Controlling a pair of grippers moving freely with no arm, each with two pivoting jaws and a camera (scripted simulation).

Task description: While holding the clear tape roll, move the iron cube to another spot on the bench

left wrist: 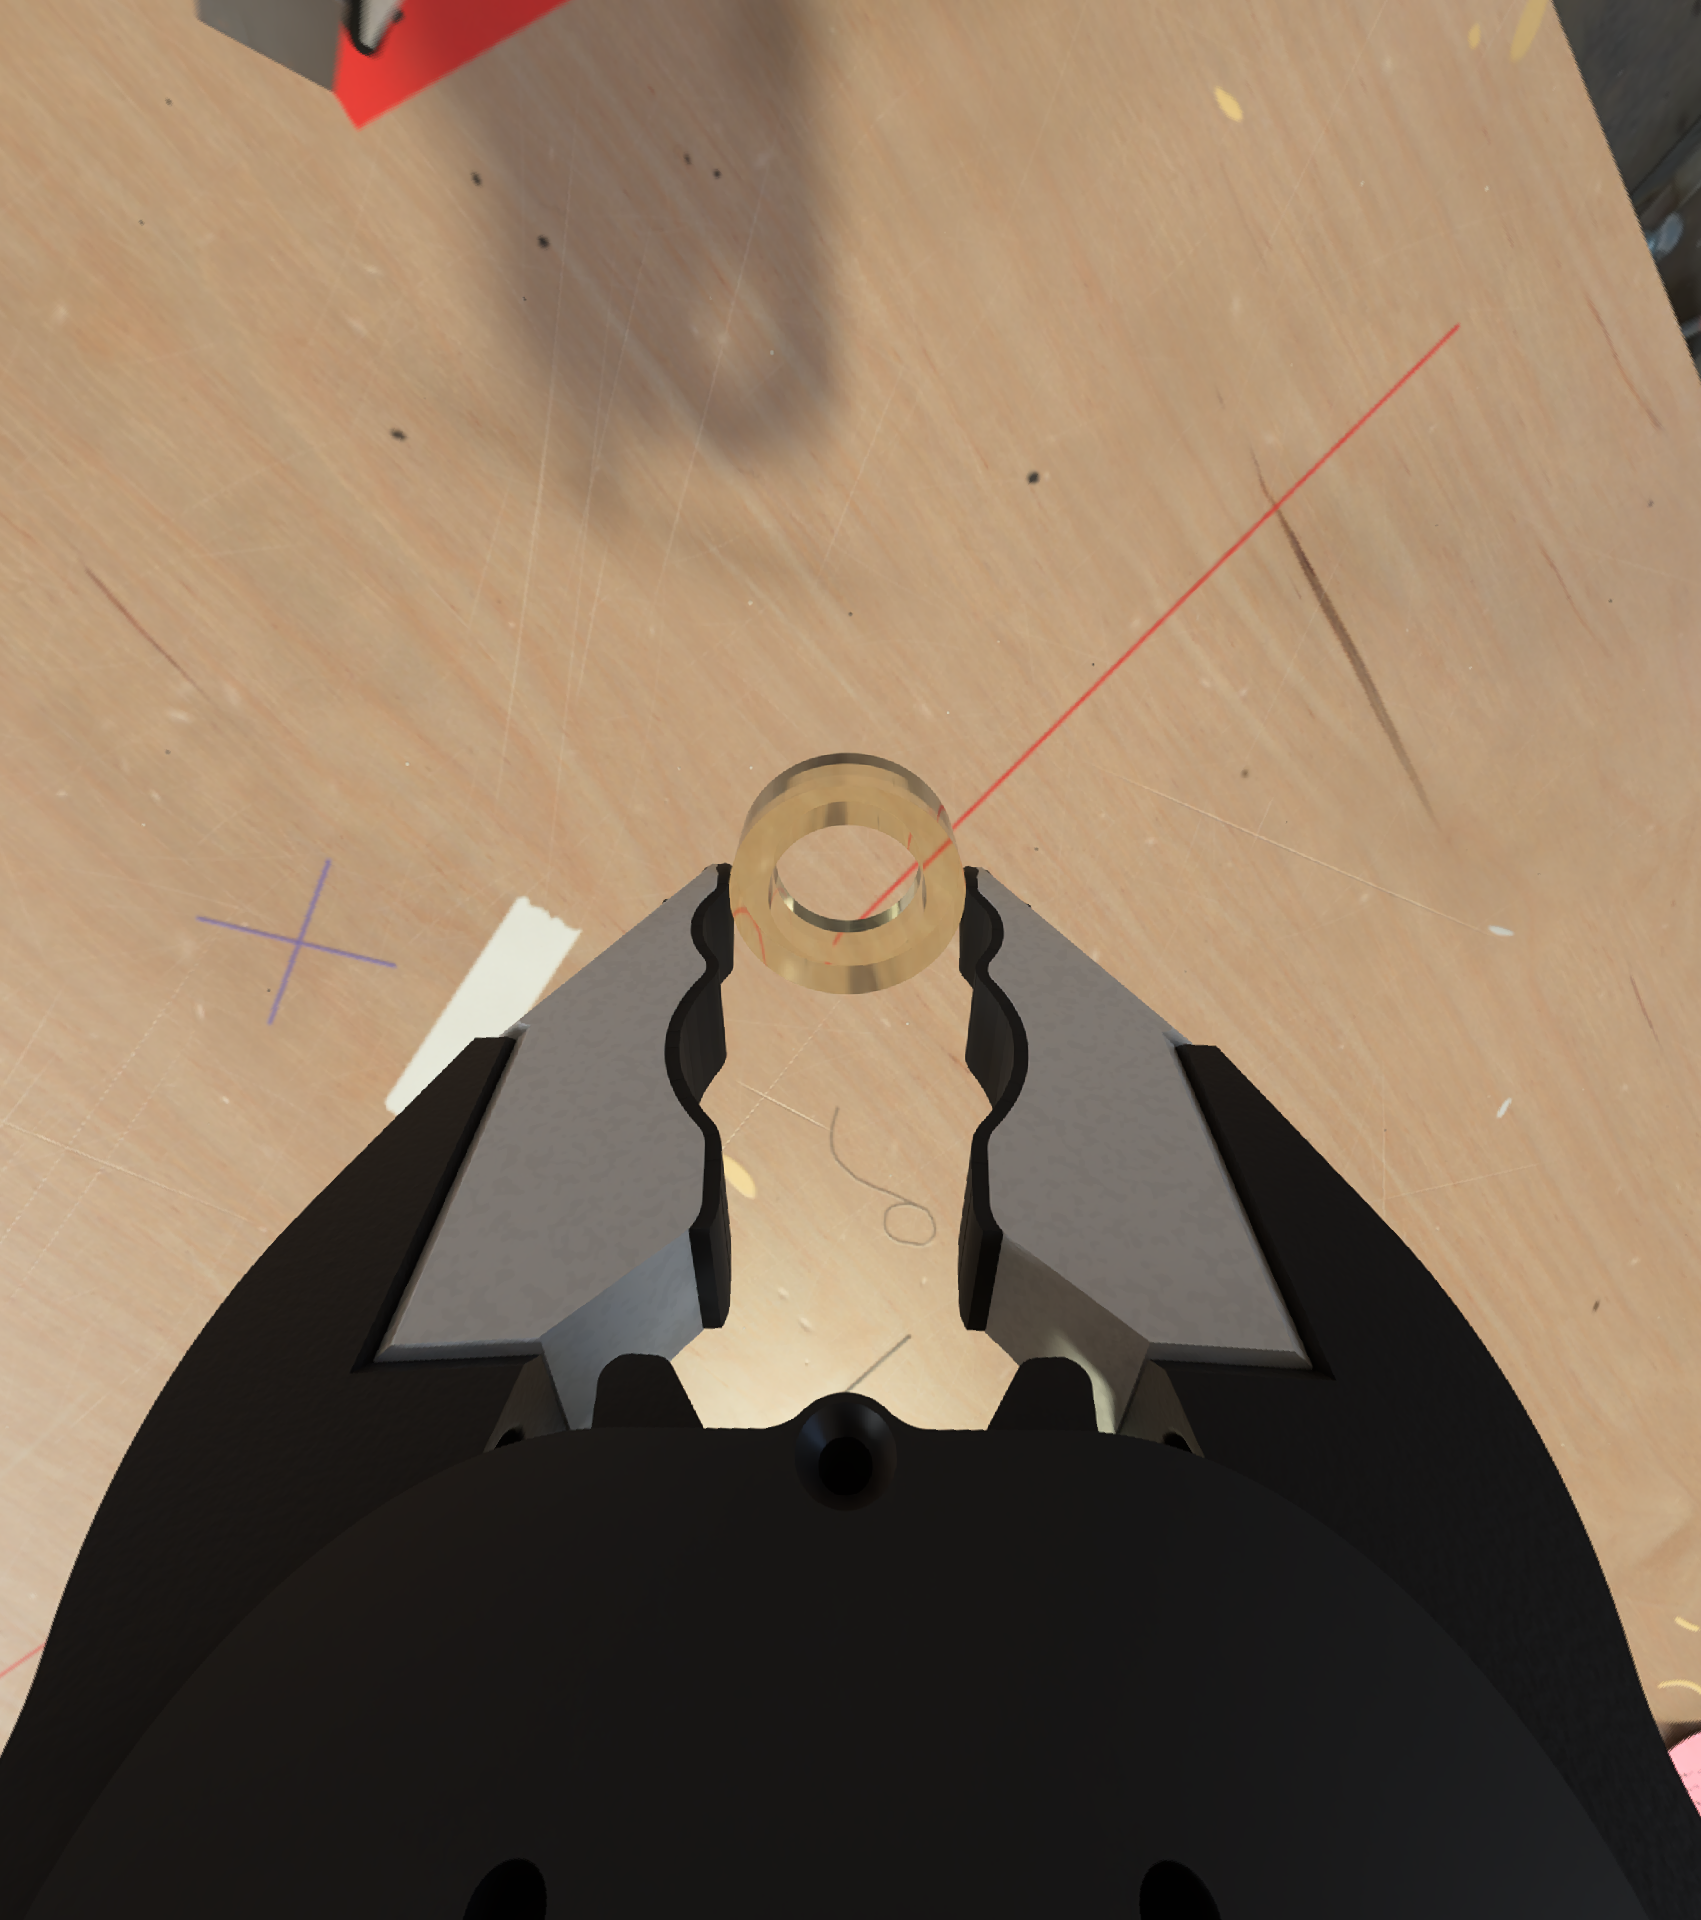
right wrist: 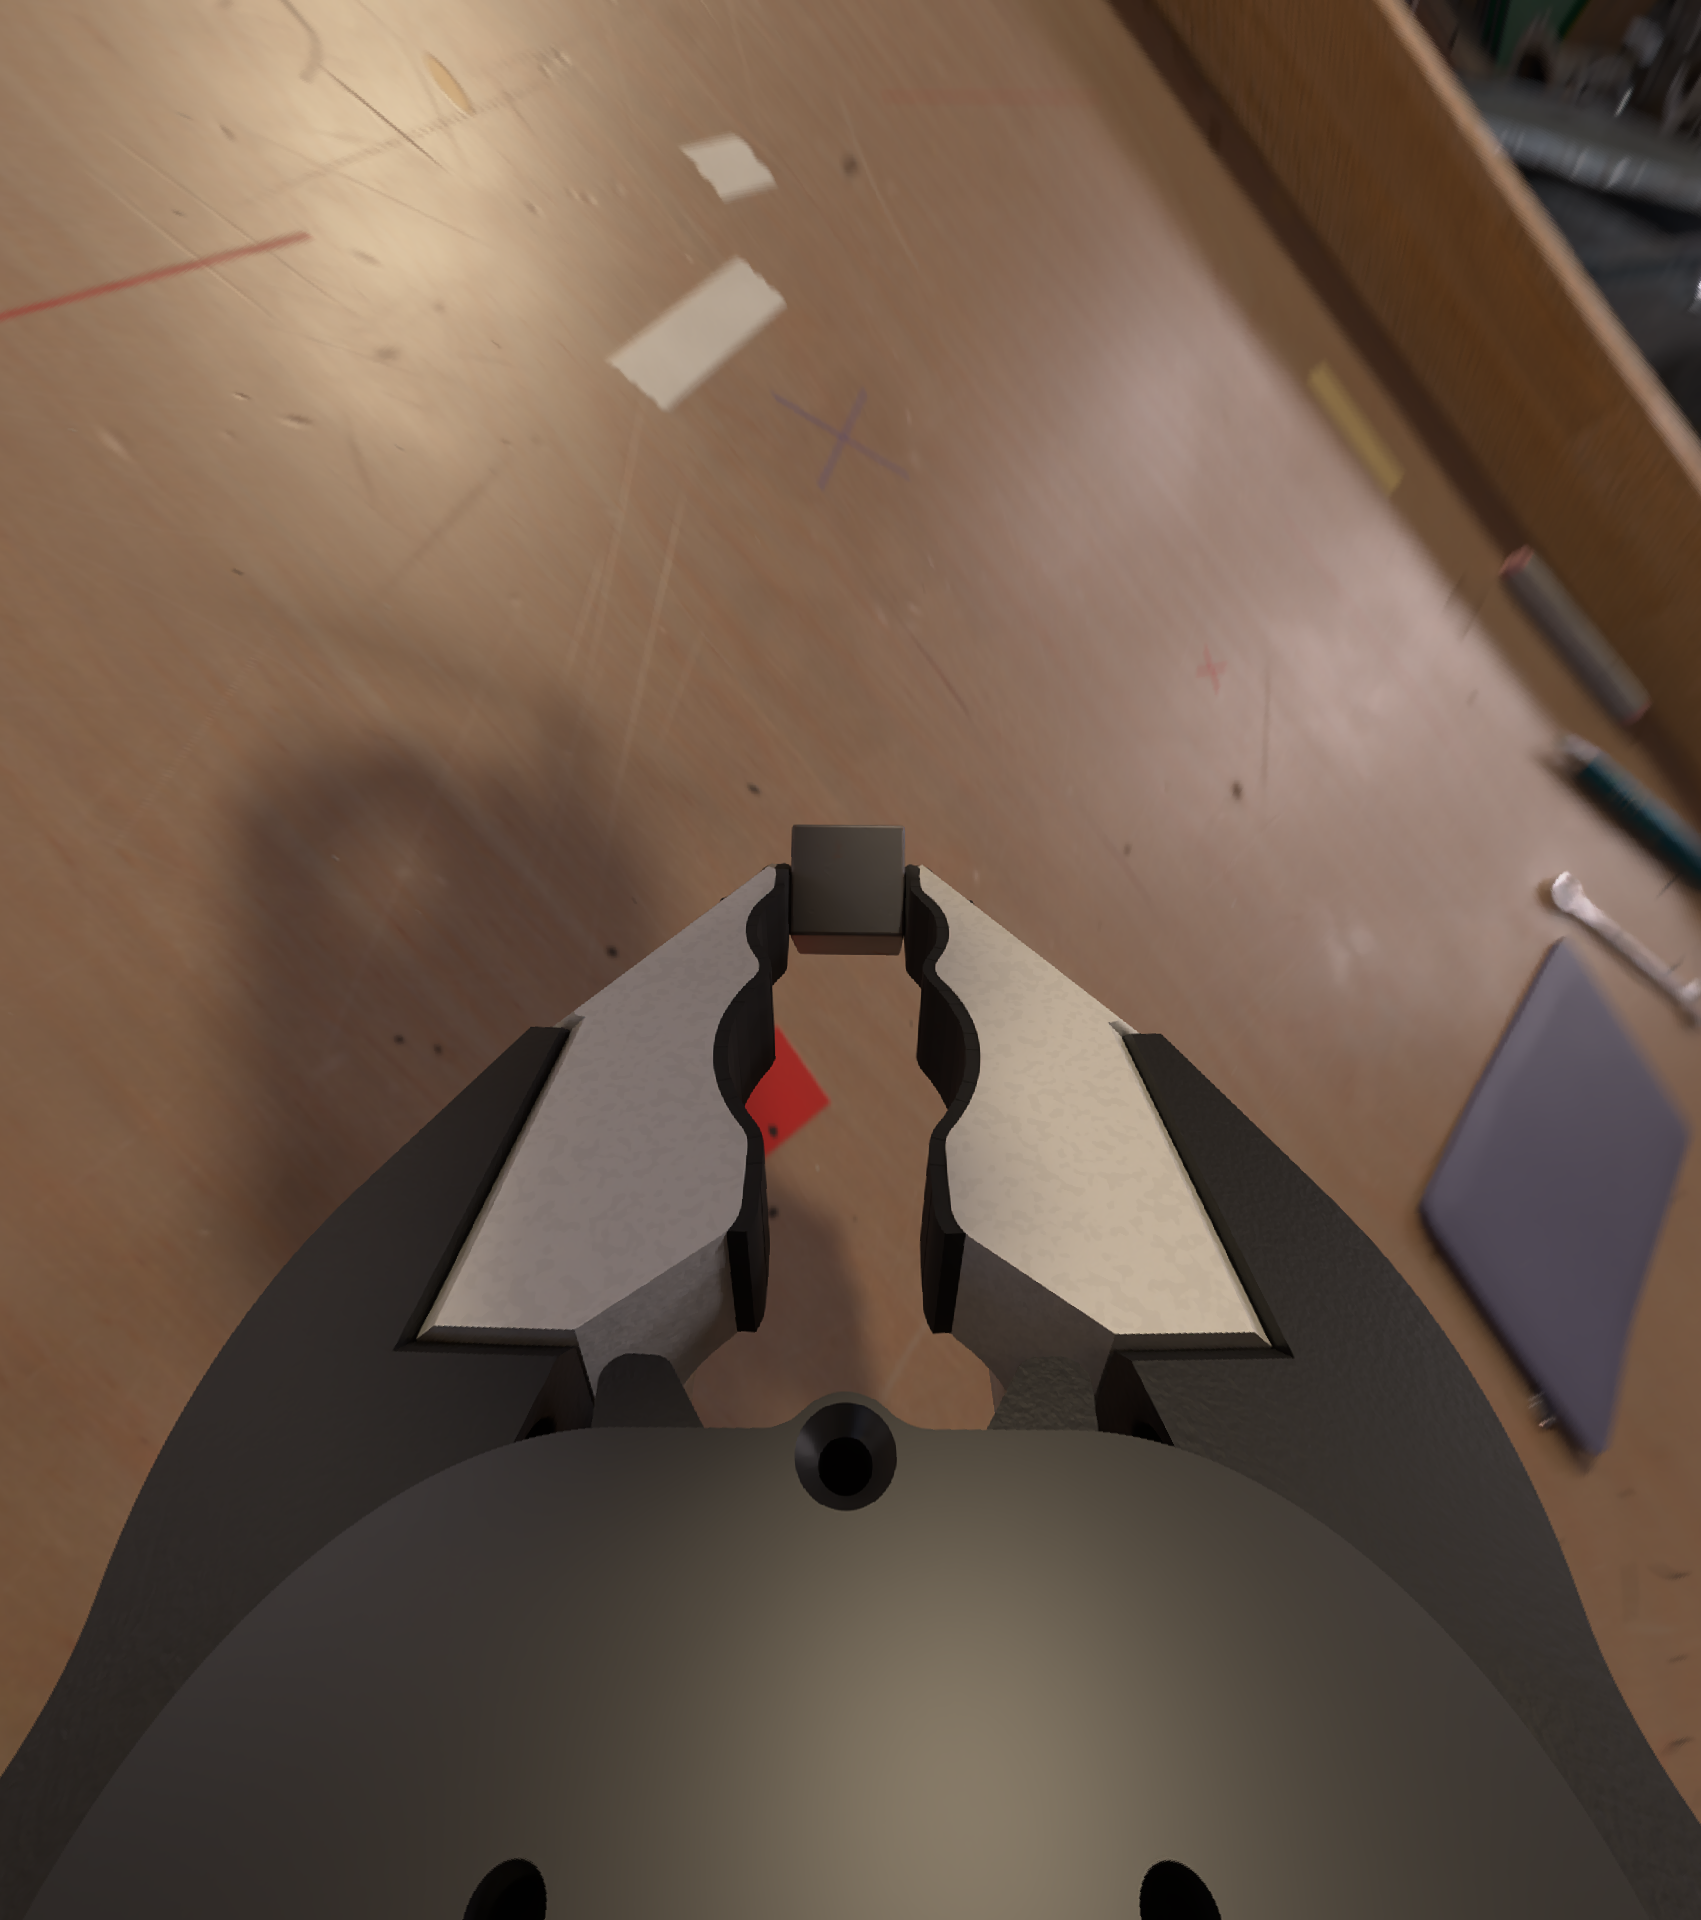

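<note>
In the left wrist view my left gripper (left wrist: pixel 846 894) is shut on the clear tape roll (left wrist: pixel 773 883), a pale yellowish see-through ring held between the fingertips, well above the wooden bench (left wrist: pixel 1033 312). Its shadow lies on the bench farther ahead. In the right wrist view my right gripper (right wrist: pixel 846 899) is shut on the iron cube (right wrist: pixel 846 883), a small dark grey block pinched between the fingertips, held above the bench (right wrist: pixel 410 623). A shadow falls on the bench to the left of it.
A red and grey object (left wrist: pixel 378 52) lies at the top left; a red piece (right wrist: pixel 789 1101) shows under the right gripper. White tape strips (left wrist: pixel 482 997) (right wrist: pixel 700 332), a purple cross (left wrist: pixel 300 940), a purple pad (right wrist: pixel 1552 1195), a spanner (right wrist: pixel 1625 945), pens (right wrist: pixel 1635 810) and the bench's right edge (right wrist: pixel 1552 343) are near.
</note>
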